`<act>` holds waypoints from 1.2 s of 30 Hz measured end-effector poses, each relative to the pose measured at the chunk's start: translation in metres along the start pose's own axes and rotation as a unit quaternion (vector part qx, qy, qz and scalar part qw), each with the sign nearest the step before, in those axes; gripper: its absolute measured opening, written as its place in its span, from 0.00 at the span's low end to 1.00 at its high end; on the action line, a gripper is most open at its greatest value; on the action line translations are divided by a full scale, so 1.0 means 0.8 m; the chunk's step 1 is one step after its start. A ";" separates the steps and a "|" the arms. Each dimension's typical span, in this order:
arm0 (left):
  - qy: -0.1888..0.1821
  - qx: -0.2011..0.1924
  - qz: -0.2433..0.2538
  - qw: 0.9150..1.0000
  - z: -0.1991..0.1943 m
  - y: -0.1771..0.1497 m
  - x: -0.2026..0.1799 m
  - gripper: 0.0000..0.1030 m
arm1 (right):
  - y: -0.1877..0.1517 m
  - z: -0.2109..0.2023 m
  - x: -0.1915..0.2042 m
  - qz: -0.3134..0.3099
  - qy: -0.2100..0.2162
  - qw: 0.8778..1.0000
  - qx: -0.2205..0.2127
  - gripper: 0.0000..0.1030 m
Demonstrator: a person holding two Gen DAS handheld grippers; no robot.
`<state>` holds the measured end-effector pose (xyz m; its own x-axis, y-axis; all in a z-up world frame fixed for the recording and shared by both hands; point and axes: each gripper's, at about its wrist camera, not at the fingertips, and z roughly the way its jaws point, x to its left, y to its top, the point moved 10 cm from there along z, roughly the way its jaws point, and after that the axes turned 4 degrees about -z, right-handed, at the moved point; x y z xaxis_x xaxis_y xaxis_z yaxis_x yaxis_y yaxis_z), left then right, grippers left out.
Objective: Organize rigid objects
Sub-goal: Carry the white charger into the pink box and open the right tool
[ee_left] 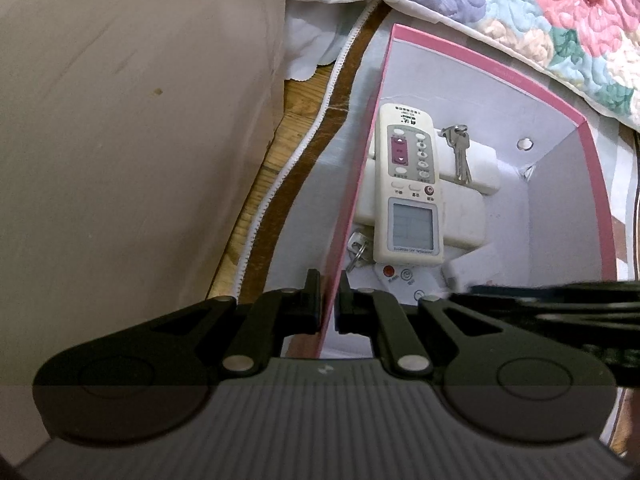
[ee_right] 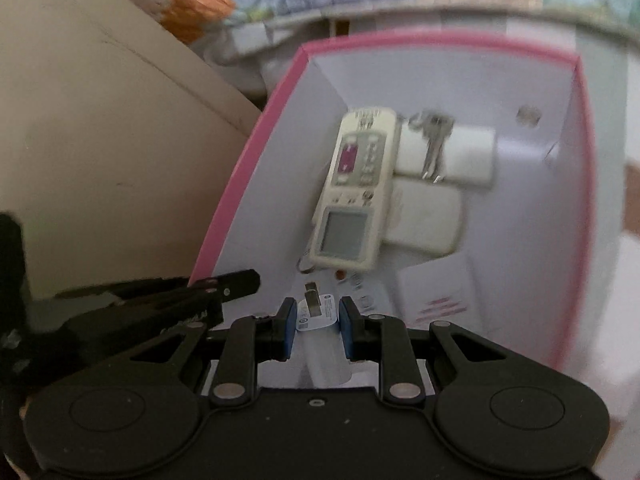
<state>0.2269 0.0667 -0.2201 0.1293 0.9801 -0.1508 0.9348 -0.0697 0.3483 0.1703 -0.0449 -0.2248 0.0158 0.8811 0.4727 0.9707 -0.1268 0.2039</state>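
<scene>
A pink box (ee_left: 480,60) with a white inside stands open below me. In it a cream remote (ee_left: 408,184) lies over white adapter blocks (ee_left: 464,216), with keys (ee_left: 460,152) on top. My left gripper (ee_left: 330,304) is shut on the box's left wall, one finger on each side. My right gripper (ee_right: 319,313) hangs over the near end of the box (ee_right: 440,42), shut on a white charger plug (ee_right: 324,360) with its metal prongs pointing forward. The remote (ee_right: 356,192) and keys (ee_right: 434,144) lie beyond it. The left gripper (ee_right: 224,286) shows at the left.
A beige panel (ee_left: 120,120) rises close on the left. A floral quilt (ee_left: 560,8) lies behind the box. Wood floor (ee_left: 296,120) and a zipper-edged cloth (ee_left: 320,92) run between panel and box. A second remote's buttons (ee_left: 400,274) and a key ring (ee_left: 358,250) lie low in the box.
</scene>
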 end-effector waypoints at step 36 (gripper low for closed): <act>0.015 -0.002 0.003 1.000 0.000 -0.001 -0.004 0.07 | -0.021 -0.086 -0.007 -0.117 -0.047 0.991 -0.053 0.28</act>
<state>0.2260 0.0638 -0.2200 0.1239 0.9849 -0.1210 0.9329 -0.0741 0.3524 0.1378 -0.0793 -0.1720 -0.1801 0.9302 0.3199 0.9200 0.0442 0.3894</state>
